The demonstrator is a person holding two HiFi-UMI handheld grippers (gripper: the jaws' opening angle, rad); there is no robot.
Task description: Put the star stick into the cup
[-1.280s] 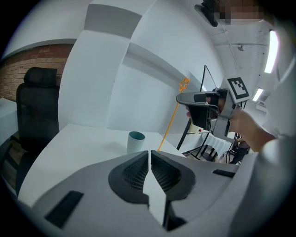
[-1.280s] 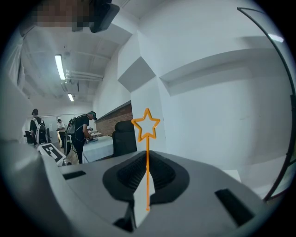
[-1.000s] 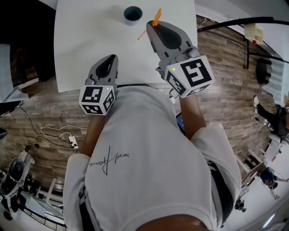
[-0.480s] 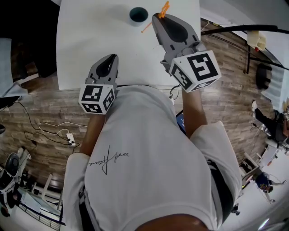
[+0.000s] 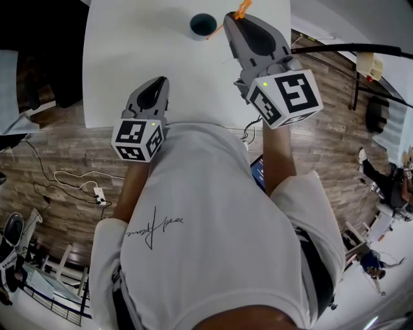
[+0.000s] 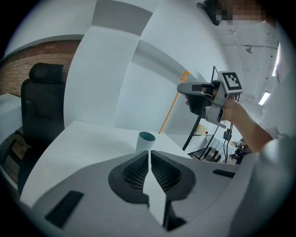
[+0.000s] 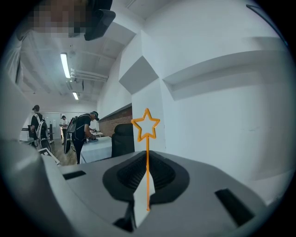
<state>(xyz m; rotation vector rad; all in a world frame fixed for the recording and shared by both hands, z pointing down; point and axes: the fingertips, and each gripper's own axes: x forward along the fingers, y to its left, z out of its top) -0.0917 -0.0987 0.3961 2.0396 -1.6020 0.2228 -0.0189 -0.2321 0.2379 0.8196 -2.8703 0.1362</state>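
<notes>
The right arm reaches forward up the right of the frame, forearm bare, carrying the right claw [image 5: 231, 17] out over the white tabletop [image 5: 142, 51] near the top edge of the head view. Its jaws are clamped on the star stick [image 7: 147, 139]. In the right gripper view the thin orange shaft runs up between them, with the outlined star above the jaw tips. In the left gripper view the stick slants, star at the upper right and lower tip down to the left, just above and to the right of the rim of the cup [image 5: 203, 26]. It is not inside the cup.

The left arm is bent close to the body. The left claw [image 5: 157, 84] sits at the tabletop's near edge, its jaws pressed together on nothing and pointing toward the cup.

Compared with a second ago, the right claw has moved further up the frame, and the stick's lower tip, then clearly short of the cup, now lies just beside it. The left claw has kept its place.
</notes>
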